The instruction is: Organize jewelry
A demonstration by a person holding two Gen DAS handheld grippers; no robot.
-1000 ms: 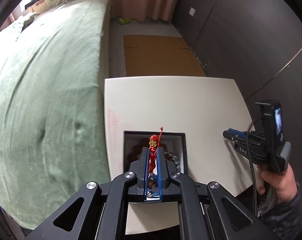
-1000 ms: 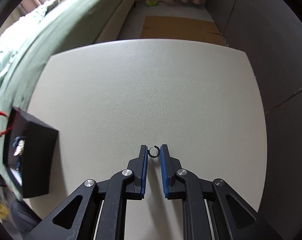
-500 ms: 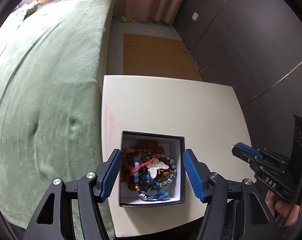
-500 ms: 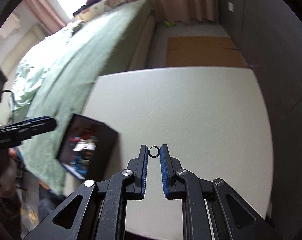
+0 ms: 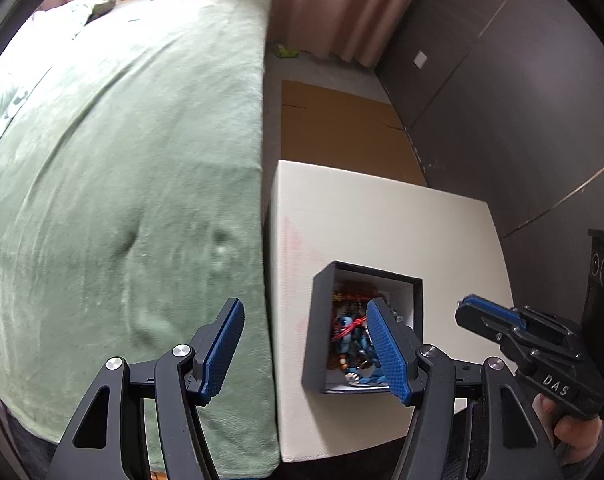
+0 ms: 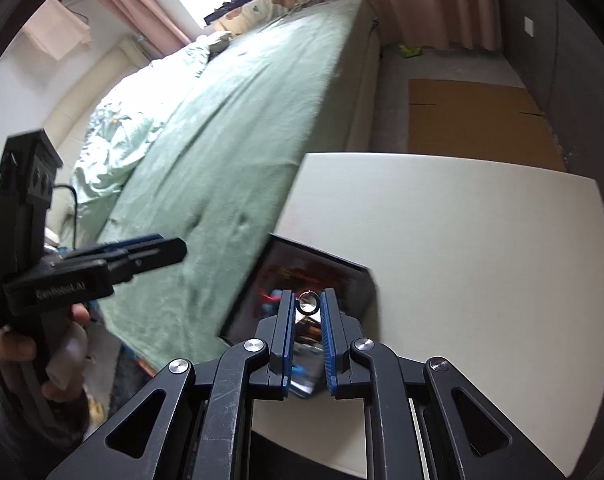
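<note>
A black jewelry box [image 5: 321,320] with a white lining stands near the front left corner of the white table [image 5: 381,220]. It holds a heap of beaded bracelets [image 5: 351,334] in blue, red and brown. My left gripper [image 5: 303,346] is open and empty, pulled back to the left of the box, over the table's left edge. My right gripper [image 6: 309,306] is shut on a small silver ring [image 6: 309,303] and holds it above the open box [image 6: 353,280]. The right gripper also shows in the left wrist view [image 5: 485,314], to the right of the box.
A bed with a green blanket [image 5: 122,180] runs along the table's left side. A flat sheet of cardboard [image 5: 341,132] lies on the floor beyond the table. A dark wall [image 5: 521,100] stands on the right.
My left gripper opened, dropped the red beaded piece into the box and drew back to the left. My right gripper carried the ring from the table's middle to above the box.
</note>
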